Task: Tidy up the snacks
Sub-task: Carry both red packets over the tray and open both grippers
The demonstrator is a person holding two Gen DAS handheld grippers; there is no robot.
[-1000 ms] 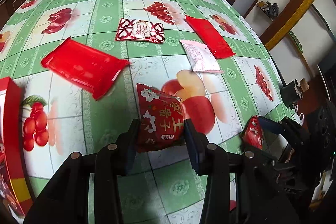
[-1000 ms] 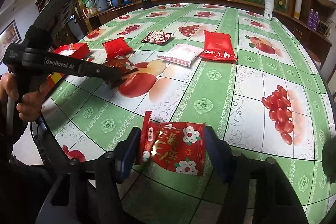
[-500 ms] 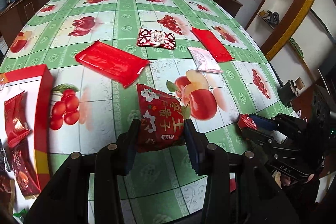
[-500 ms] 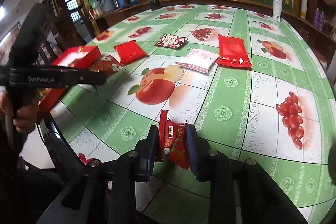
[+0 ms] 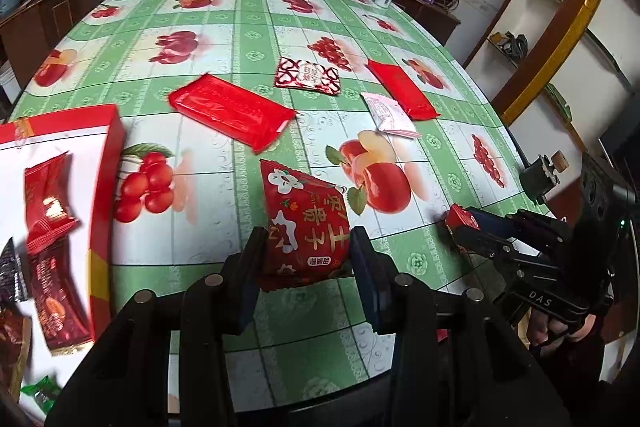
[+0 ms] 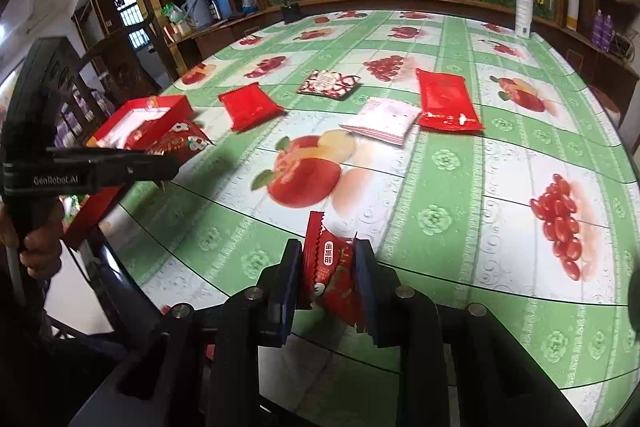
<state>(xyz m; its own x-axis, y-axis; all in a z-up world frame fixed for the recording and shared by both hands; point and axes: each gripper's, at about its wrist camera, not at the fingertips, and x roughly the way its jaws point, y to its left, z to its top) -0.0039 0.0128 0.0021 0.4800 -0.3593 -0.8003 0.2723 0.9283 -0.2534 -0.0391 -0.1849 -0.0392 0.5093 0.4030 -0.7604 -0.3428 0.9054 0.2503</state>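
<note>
A: What is seen through the left wrist camera?

B: The left claw [image 5: 308,259] is pinched on a red snack packet [image 5: 306,227], printed with white flowers and gold characters, puffy, its crimped top edge pointing away; it is held above the near part of the table [image 5: 248,39]. At the table's left edge a red box [image 5: 108,163] is seen, white inside, with a red wrapper [image 5: 46,203] and a darker brown-red one [image 5: 56,303] lying in it.

A: And the loose snacks?

B: A long plain red pack [image 5: 232,111] is laid near the middle of the table, a red-and-white heart-patterned packet [image 5: 307,79] beyond it, a pale pink sachet [image 5: 390,115] just beside another plain red pack [image 5: 402,89] toward the right edge. The right claw [image 5: 460,227] is seen over the near right edge, pressed on a small red wrapper [image 5: 458,218].

A: What is shown by the right wrist camera?

B: The right claw [image 6: 328,275] is closed tight on a small red wrapper [image 6: 330,275], saw-toothed at its edge, with a white label, crumpled between the pads and raised over the table's near edge. The left claw [image 6: 176,157] is seen at the left edge with its flowered packet [image 6: 180,141] in front of the red box [image 6: 148,115]. The heart-patterned packet [image 6: 329,83], pink sachet [image 6: 382,121] and two plain red packs [image 6: 248,105] [image 6: 446,99] are spread across the middle. A white spray bottle [image 6: 523,7] is stood at the far right edge.
</note>
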